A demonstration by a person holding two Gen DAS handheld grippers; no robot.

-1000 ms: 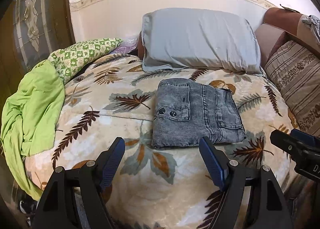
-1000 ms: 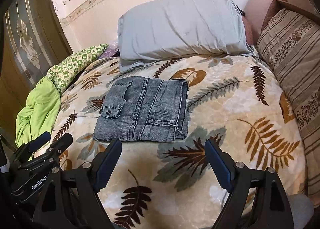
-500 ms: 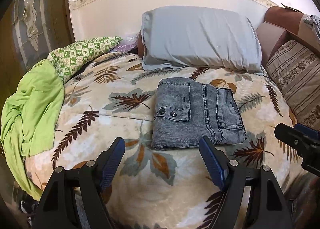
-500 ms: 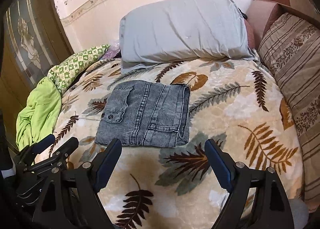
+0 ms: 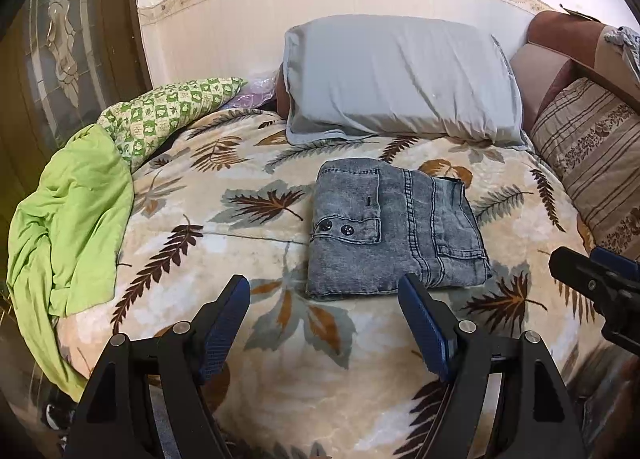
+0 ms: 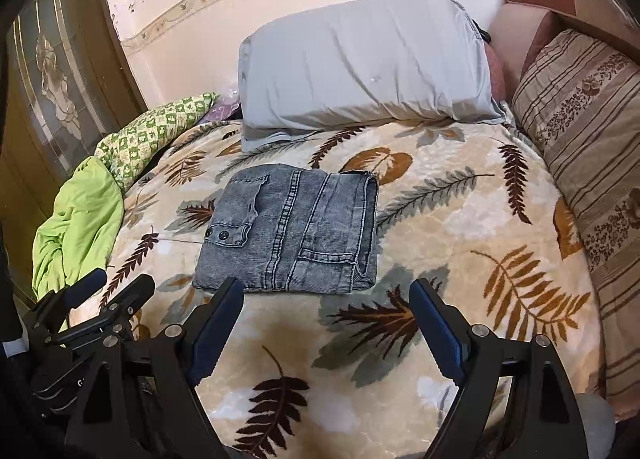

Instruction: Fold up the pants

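Now folded pants (image 5: 394, 227) on blanket (image 5: 248, 243); left gripper (image 5: 324, 319), right gripper (image 6: 326, 323) jaws wide, empty; no legible writing, possibly blur.

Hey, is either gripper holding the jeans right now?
No. The folded jeans lie flat on the blanket, and both the left gripper and the right gripper stand open short of them.

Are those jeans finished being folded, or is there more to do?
They look done: the grey jeans lie as a compact, squared bundle on the leaf-print blanket. Nothing is in hand: the left tongs and right tongs hang open, short of the bundle. Little seems left, perhaps only tidying.
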